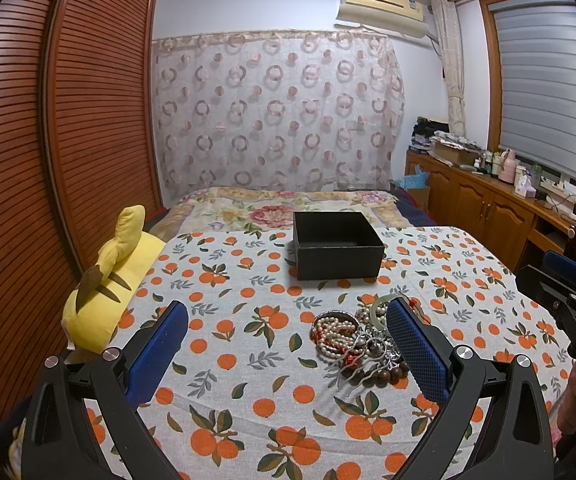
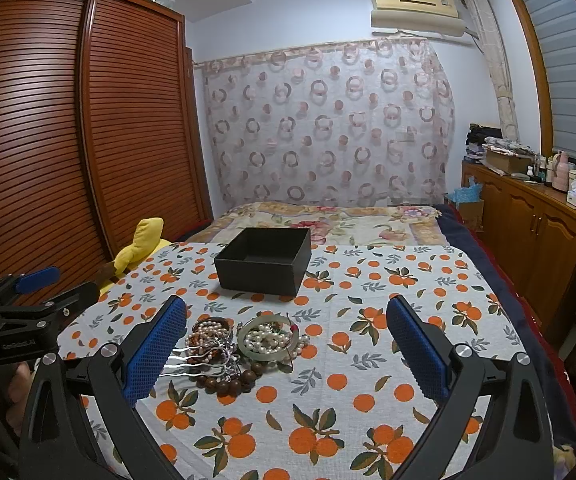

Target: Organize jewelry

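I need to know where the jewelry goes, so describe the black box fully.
The black box is a square, lidless container with straight walls and a matte, slightly grainy surface that looks like card. It stands upright on the orange-print cloth, beyond the jewelry pile and apart from it. What shows of its interior is dark and looks empty. Neither tool touches it.

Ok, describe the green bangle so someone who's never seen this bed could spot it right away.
Find the orange-print cloth on the bed, then the jewelry pile in front of the black box. The bangle is the pale green ring at the pile's right side, encircling loose pearls, smooth where its neighbours are beaded.
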Demonstrator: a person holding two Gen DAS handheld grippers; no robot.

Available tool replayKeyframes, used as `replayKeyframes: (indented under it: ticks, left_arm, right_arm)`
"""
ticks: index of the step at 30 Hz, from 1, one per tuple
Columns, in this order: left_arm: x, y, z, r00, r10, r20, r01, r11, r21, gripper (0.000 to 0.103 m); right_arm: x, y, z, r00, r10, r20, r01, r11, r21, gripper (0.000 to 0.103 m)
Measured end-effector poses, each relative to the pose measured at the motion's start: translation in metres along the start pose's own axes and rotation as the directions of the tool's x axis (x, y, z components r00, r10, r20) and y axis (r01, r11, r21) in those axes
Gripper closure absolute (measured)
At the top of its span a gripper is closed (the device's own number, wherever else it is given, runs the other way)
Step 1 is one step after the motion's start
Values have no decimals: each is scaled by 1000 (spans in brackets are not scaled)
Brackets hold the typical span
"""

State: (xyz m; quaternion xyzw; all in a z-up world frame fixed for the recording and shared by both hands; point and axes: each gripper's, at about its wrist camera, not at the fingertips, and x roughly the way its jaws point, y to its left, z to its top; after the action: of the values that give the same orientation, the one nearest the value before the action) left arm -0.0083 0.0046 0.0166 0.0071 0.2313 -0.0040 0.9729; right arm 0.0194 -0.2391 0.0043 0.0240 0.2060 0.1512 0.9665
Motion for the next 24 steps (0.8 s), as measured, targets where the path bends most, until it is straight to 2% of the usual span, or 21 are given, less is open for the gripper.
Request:
replayKeyframes:
  ticks: [8,12,16,22,24]
  left_arm:
    - [0,-1,-1,1000,-5,-4,5,1000,-1,7]
    - [8,-4,-4,998,-41,-39,41,999,3,7]
    - [24,-6,-12,990,-98,-101,99,995,6,7]
    - [52,-13,-29,967,-173,-185,178,984,10,7]
    - [59,-14,-35,960,-190,-204,195,981,3,7]
  right_arm:
    - [2,3,0,1000,9,-8,-9,1000,-2,2]
    - [3,9,-4,999,27,-31,-27,999,-23,2]
    - [11,3,-12,997,50,-62,-51,998,-24,2]
    - [24,-3,-25,991,68,-117,-71,997,-20,15]
    - [27,-5,-29,989,66,-130,-69,997,-19,16]
